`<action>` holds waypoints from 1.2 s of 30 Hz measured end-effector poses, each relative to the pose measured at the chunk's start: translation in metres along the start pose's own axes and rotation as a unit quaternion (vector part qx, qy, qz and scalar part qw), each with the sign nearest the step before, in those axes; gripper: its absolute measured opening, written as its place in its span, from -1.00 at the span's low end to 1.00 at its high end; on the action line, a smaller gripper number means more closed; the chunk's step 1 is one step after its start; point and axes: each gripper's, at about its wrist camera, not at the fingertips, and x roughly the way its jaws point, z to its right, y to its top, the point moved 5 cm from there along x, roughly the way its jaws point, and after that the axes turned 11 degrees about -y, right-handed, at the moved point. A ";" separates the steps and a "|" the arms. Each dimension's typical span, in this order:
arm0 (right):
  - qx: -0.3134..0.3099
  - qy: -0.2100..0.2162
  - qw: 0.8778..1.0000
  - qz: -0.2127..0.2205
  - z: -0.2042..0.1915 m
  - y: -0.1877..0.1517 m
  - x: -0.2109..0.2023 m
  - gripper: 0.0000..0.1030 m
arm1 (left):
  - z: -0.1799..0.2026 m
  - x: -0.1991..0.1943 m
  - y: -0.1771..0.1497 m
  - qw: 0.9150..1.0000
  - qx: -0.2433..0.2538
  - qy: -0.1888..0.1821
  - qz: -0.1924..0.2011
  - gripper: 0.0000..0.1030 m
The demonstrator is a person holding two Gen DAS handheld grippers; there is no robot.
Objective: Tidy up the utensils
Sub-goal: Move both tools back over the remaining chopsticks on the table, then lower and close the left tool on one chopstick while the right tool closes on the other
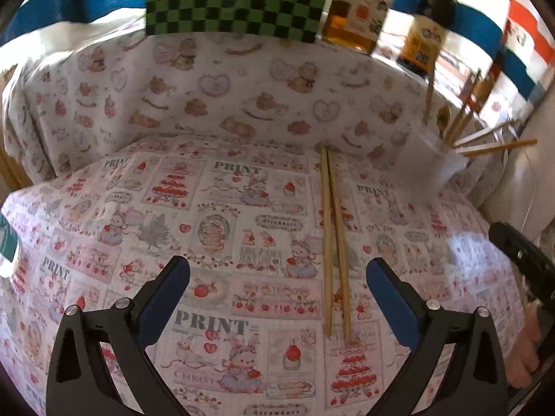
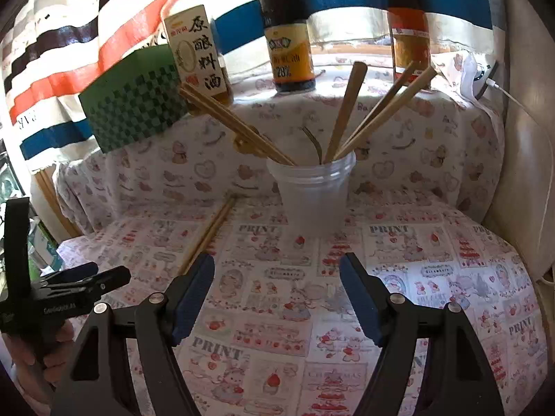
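A pair of wooden chopsticks [image 1: 333, 239] lies flat on the printed tablecloth, just ahead of my left gripper [image 1: 277, 277], which is open and empty. The same pair shows in the right wrist view [image 2: 208, 234], left of a clear plastic cup [image 2: 312, 194] that holds several chopsticks and a spoon. The cup [image 1: 433, 152] sits at the far right in the left wrist view. My right gripper [image 2: 277, 277] is open and empty, facing the cup from a short distance. The left gripper [image 2: 83, 277] also appears at the left edge of the right wrist view.
A green checkered box [image 2: 135, 100] and three sauce bottles [image 2: 288, 34] stand on a raised cloth-covered ledge behind the cup. A striped curtain hangs behind. A white wall [image 2: 527, 138] and a cable are at the right. The tablecloth [image 1: 208, 225] drops off at the left.
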 end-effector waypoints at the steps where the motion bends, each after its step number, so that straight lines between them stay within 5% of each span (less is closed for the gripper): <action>1: -0.001 -0.001 1.000 -0.003 0.000 -0.001 0.001 0.49 | 0.003 0.002 -0.001 1.000 0.007 -0.005 -0.004 0.89; 8: -0.010 -0.005 1.000 -0.019 -0.003 -0.004 0.005 0.49 | 0.018 0.018 -0.008 0.998 0.027 -0.031 -0.040 0.16; 12: -0.016 -0.007 0.999 -0.027 -0.005 -0.007 0.008 0.49 | 0.024 0.026 -0.013 0.996 0.033 -0.055 -0.066 0.10; 17: -0.020 -0.007 0.999 -0.031 -0.007 -0.008 0.008 0.49 | 0.024 0.031 -0.018 0.995 0.050 -0.029 -0.080 -0.15; 27: -0.032 -0.015 0.999 -0.032 -0.009 -0.009 0.008 0.49 | 0.026 0.039 -0.024 0.993 0.084 0.008 -0.088 -0.22; 36: -0.020 -0.018 0.999 -0.032 -0.002 -0.005 0.007 0.49 | 0.067 0.043 -0.039 0.982 0.131 -0.086 -0.108 -0.23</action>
